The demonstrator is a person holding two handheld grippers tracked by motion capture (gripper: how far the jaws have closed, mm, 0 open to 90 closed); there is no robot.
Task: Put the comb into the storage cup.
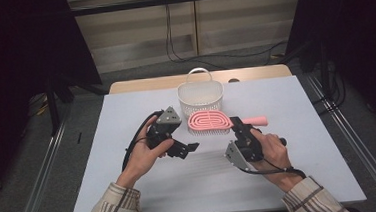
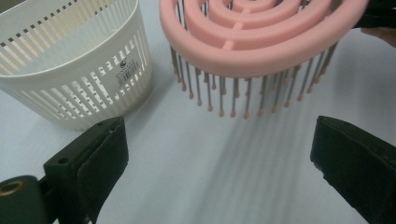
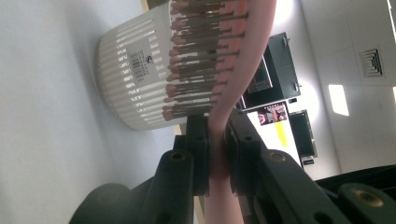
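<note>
Jaws on my left gripper (image 1: 193, 146) stand wide apart with nothing between them, hovering low over the white table (image 1: 131, 190) and looking toward the work. Just past it, at the far middle of the table, sits the cream basket (image 1: 201, 101), a slotted plastic tub with a loop handle; in the left gripper view its wall (image 2: 84, 88) carries a small white sticker with a barcode and a dark logo, but the print is too small for me to read, and the same sticker in the right gripper view is no clearer. To the right of my open jaws and just in front of the basket is the pink hairbrush (image 1: 209, 120), held up off the table with its vented oval head level, pins pointing down and its shadow on the surface below. I judge it light and stiff in the frame, with thin ball-tipped pins (image 2: 233, 100) that would flex or bend if squeezed, so the head is a poor place to grab. The matte, rubbery-looking pink surface should not slip much. My right gripper (image 1: 238, 125) has its jaws clamped on the neck, where the handle meets the head, which seems to me the right hold: solid, narrow and clear of the pins. The rest of the handle (image 1: 255, 121) sticks out to the right past the jaws. I see no brand or writing on the brush itself.
</note>
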